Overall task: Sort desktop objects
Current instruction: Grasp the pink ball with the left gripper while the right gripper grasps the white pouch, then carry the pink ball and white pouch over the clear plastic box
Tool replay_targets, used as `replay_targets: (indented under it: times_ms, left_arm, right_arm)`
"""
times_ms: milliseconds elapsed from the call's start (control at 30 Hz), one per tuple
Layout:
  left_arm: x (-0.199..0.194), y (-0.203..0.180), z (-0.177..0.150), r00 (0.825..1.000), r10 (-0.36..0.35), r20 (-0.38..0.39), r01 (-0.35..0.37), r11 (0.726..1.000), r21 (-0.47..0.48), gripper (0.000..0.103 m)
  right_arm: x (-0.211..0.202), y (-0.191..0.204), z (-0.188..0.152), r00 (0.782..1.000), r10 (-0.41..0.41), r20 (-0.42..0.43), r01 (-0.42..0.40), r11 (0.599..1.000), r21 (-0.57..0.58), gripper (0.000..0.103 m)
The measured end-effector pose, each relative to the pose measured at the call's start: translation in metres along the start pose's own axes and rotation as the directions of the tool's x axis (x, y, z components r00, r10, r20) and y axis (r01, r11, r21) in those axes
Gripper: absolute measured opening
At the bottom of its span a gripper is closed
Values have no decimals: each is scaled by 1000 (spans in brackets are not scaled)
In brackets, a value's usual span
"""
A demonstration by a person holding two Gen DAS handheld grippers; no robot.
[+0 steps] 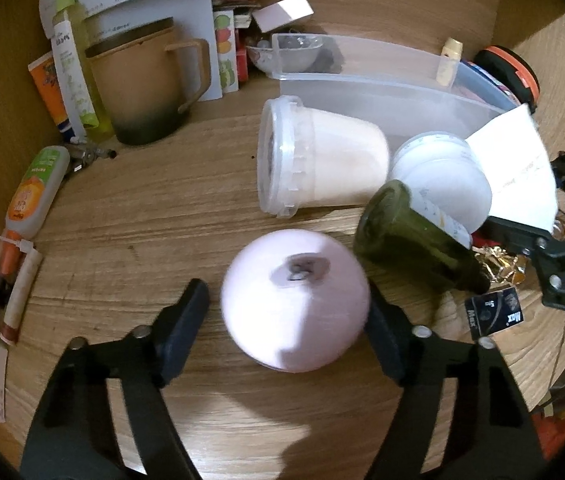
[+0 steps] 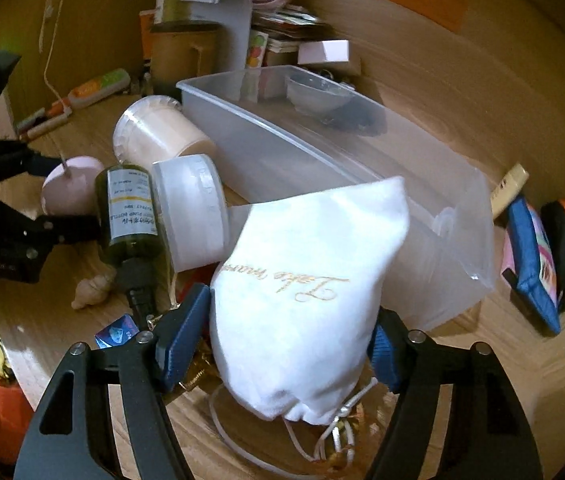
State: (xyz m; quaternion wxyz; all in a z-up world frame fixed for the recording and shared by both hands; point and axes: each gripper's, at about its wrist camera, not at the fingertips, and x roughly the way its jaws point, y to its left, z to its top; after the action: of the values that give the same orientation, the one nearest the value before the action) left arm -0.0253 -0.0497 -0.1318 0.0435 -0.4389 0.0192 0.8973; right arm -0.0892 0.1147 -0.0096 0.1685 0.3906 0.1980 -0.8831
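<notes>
White velvet, soft and bulging: the white drawstring pouch with gold script (image 2: 302, 300) sits between the fingers of my right gripper (image 2: 282, 340), pinched on both sides and raised just in front of the long clear plastic bin (image 2: 362, 152). My left gripper (image 1: 288, 308) stands spread around the pale pink round candle (image 1: 296, 300); 1 finger looks to touch it, the other stands a little off, so it is straddled, not clamped.

I judge this the pick-up step. Next, the pouch wants carrying over the bin's near wall and letting go inside, while my left fingers must close squarely on the candle's smooth sides before any lift.

Counting outward: 1 pouch, 1 candle, 1 dark green glass bottle (image 2: 130, 208) lying down, 2 white lidded plastic tubs, the taller (image 1: 322, 160) on its side and the flatter (image 1: 442, 176) beside it, 1 bin, 1 tan lidded mug (image 1: 142, 84).
</notes>
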Motion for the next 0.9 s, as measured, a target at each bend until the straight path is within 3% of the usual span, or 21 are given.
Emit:
replay_targets:
  times_ms: [67, 267, 367, 467, 900]
  left_arm:
    - [-1, -2, -1, 1000, -4, 6, 4, 1000, 8, 63]
    - [0, -2, -3, 1000, -2, 16, 2, 1000, 4, 63]
    - [0, 0, -3, 1000, -4, 19, 5, 1000, -10, 62]
    - [-2, 3, -4, 1000, -4, 29, 5, 1000, -29, 62]
    - [-25, 14, 1, 997, 9, 79, -3, 997, -80, 62]
  right_arm:
    - [2, -2, 0, 1000, 14, 1, -14, 1000, 17, 56]
    - [-2, -7, 0, 999, 48, 7, -49, 996, 71, 46]
    - [-7, -16, 1, 997, 76, 13, -77, 990, 114, 32]
    - [-12, -29, -1, 993, 116, 22, -118, 978, 171, 30]
    - [-41, -57, 2, 985, 151, 84, -168, 951, 258, 29]
